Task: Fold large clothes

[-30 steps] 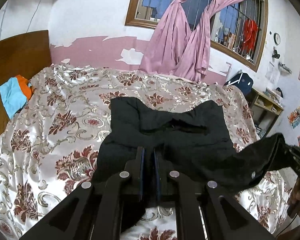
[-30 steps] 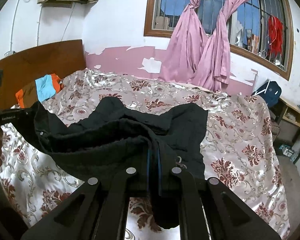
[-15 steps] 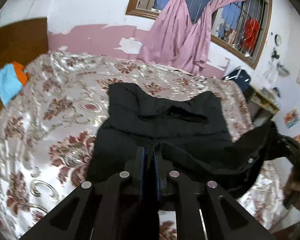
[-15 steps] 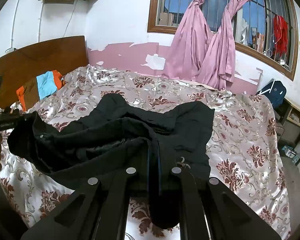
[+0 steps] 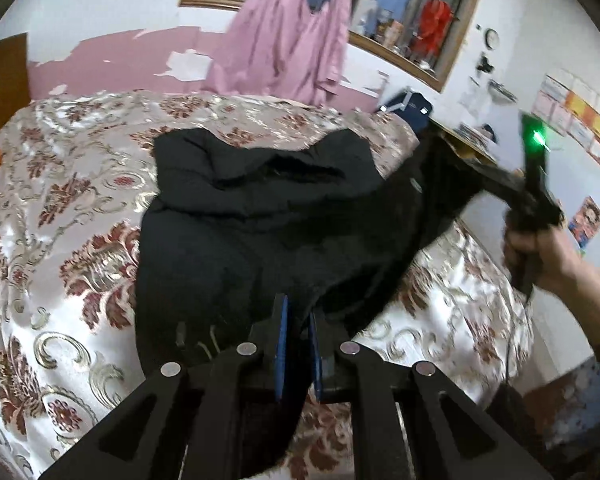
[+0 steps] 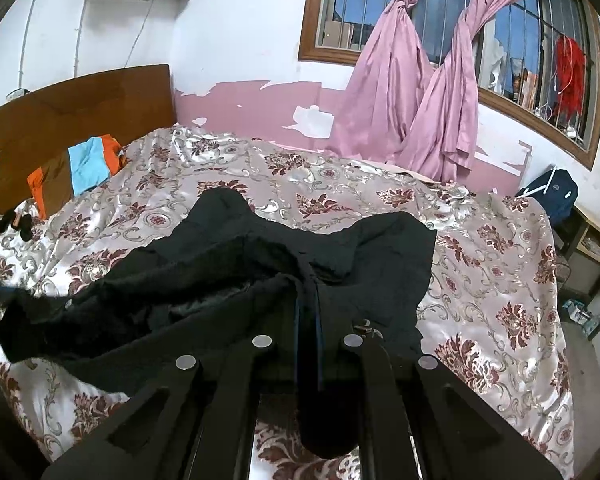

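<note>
Gripping the near hem of a black garment [image 5: 240,240] at both ends, I hold it over the floral bedspread [image 5: 60,208]. My left gripper [image 5: 298,344] has just eased its jaws slightly, cloth still pinched between them; my right gripper [image 6: 308,320] is clenched on the fabric. The garment stretches away from me toward the window [image 6: 440,8], hem spanning hand to hand, so the fold should likely carry forward.

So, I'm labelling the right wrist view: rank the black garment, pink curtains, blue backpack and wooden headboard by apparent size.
1. black garment, though nearness inflates it
2. pink curtains and wooden headboard: look alike
3. blue backpack
</note>
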Available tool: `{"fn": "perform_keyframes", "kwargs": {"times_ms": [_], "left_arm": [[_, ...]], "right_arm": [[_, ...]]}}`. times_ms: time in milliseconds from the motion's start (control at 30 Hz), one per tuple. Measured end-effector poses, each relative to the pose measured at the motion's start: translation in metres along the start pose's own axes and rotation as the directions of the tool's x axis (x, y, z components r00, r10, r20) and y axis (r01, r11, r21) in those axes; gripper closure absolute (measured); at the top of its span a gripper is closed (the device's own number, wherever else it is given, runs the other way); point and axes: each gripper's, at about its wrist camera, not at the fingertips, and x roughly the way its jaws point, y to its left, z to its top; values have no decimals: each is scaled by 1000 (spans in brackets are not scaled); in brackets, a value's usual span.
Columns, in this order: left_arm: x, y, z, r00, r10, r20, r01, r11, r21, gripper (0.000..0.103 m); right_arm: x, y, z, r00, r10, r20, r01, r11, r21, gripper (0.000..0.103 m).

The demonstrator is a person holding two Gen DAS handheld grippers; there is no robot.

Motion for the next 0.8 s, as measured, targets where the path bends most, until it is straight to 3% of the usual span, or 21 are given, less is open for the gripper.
{"fn": "perform_keyframes", "kwargs": {"times_ms": [67,133,233,433,467,500,533,567,633,800], "left_arm": [[-1,-4,-10,1000,-7,-1,7,1000,15,77],[-4,-9,-19,1000,2,8,-2,1000,29,51],[-9,-21,-32,999,25,41,-28,997,73,25],[19,-23,-34,983,186,6,-185,974,134,25],[23,-20,-32,980,199,10,-199,972,128,25],[25,-16,-30,978,209,15,-210,971,113,39],[28,-12,-27,980,198,9,-198,975,95,72],[32,-7,-25,983,181,-7,-180,981,78,85],[32,-1,-21,984,177,9,-178,982,61,92],[28,5,-4,986,163,38,-164,986,22,94]], "right_arm": [[4,1,3,1000,2,-3,-2,1000,0,97],[6,3,5,1000,5,-2,-5,1000,-6,97],[7,6,7,1000,7,-2,-7,1000,-11,97],[6,8,8,1000,9,-2,-9,1000,-12,97],[5,9,7,1000,10,0,-10,1000,-11,97],[2,10,6,1000,14,1,-14,1000,-8,97],[0,8,3,1000,15,3,-15,1000,-7,97],[-2,9,1,1000,14,3,-14,1000,-8,97],[-6,8,-5,1000,17,4,-17,1000,-6,97],[-18,0,-16,1000,21,16,-21,1000,15,97]]}}
